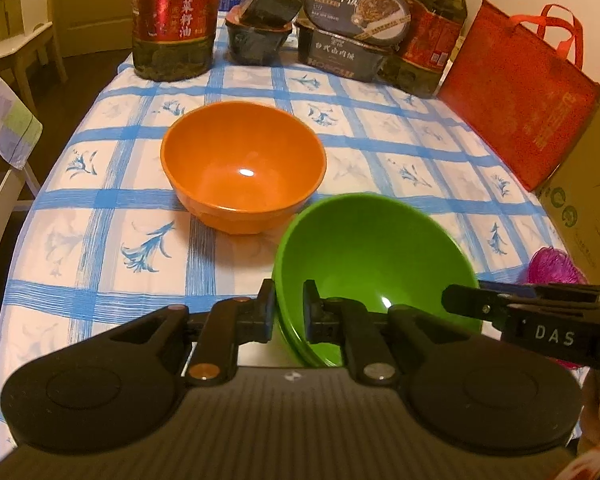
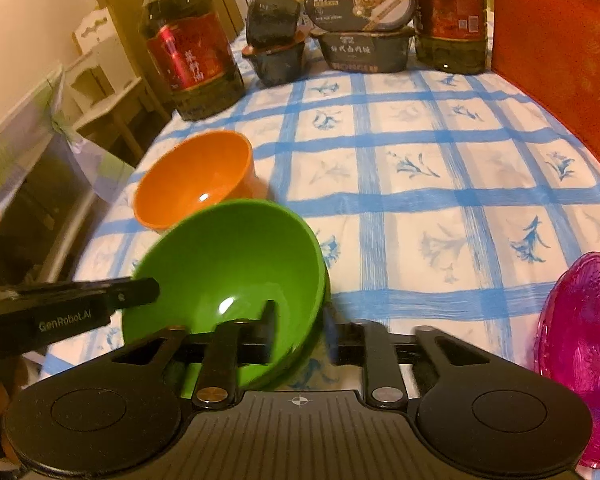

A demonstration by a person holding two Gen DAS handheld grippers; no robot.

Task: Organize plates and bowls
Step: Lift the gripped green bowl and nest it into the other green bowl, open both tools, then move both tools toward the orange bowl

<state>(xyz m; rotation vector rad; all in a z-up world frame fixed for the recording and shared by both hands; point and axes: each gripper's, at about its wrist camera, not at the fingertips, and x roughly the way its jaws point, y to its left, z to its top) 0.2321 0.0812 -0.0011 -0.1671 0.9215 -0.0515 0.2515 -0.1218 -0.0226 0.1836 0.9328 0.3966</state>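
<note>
Currently both grippers, left gripper [image 1: 288,312] and right gripper [image 2: 300,332], clamp their fingers on the green bowl [image 1: 374,264] rim, likely for nesting into the orange bowl [image 1: 242,164].

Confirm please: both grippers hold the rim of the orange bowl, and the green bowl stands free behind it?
Colours are swapped. In both wrist views the left gripper and right gripper clamp the green bowl at its rim; the orange bowl stands free behind it.

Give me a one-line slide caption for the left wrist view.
Left claw pinches the rim of a glossy green plastic bowl beside a round orange plastic bowl on a blue-checked tablecloth.
</note>
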